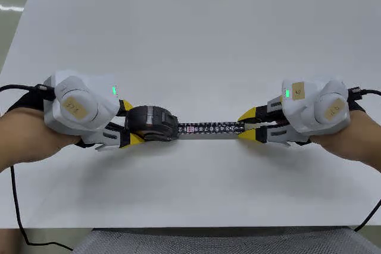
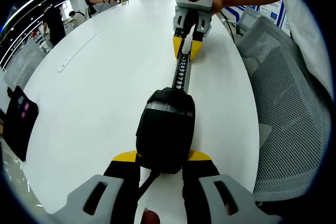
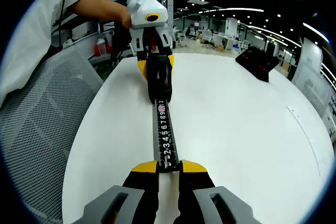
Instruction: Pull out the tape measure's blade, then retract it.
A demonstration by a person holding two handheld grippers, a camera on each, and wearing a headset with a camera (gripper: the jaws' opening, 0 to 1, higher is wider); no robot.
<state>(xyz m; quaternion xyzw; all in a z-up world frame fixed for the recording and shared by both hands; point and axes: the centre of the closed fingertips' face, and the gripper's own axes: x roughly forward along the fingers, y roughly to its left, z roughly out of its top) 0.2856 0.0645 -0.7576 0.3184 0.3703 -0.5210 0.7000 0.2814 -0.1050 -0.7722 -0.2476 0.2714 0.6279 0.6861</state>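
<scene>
We've got left gripper (image 1: pixel 132 123) clamped on tape measure case (image 1: pixel 153 123), 9 o'clock from table (image 1: pixel 190 46) centre; right gripper (image 1: pixel 249 125) at 3 o'clock pinching blade (image 1: pixel 211 128) tip. We reckon blade thin, springy, slick: grip tip flat. Case chunky, solid.

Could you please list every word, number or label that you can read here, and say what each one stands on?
"2 3 4 5 6 7 8 9": printed along the blade of the tape measure.
Too blurred to read: the handwriting on the tan sticker on the left gripper.
Too blurred to read: the two tan stickers on the right gripper.
Too small to read: the wall posters.
</scene>
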